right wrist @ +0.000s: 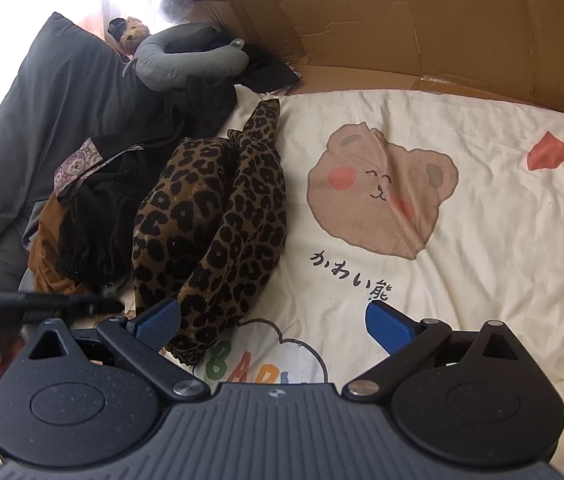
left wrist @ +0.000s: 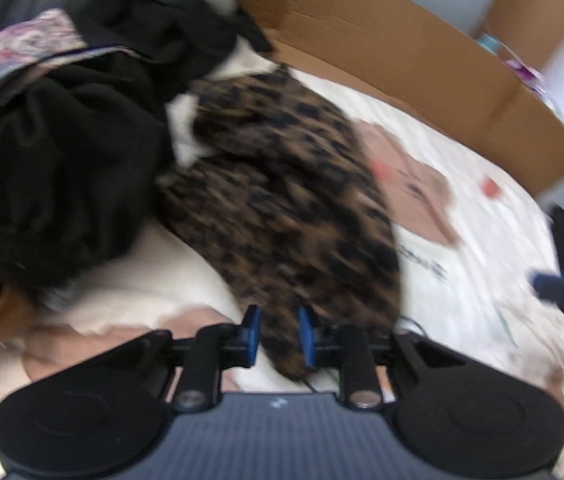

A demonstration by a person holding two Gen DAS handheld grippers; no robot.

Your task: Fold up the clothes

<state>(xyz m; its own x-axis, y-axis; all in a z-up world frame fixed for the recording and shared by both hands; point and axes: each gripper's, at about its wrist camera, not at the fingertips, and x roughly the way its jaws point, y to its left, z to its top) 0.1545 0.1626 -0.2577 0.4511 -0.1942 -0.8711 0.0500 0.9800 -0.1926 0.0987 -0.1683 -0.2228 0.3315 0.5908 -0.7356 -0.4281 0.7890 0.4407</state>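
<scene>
The leopard-print garment [right wrist: 217, 216] lies bunched on the cream bear-print bedsheet [right wrist: 462, 240], beside a heap of black clothes [right wrist: 93, 224] on its far side from the bear motif. The left claw [left wrist: 277, 334] hangs directly over the garment's near end, its blue pads [left wrist: 306, 332] a narrow gap apart with the fabric showing between them, though blur hides whether they press on it. The right claw [right wrist: 275, 322] stands wide and empty, the garment's near end just beside its left pad [right wrist: 159, 322].
</scene>
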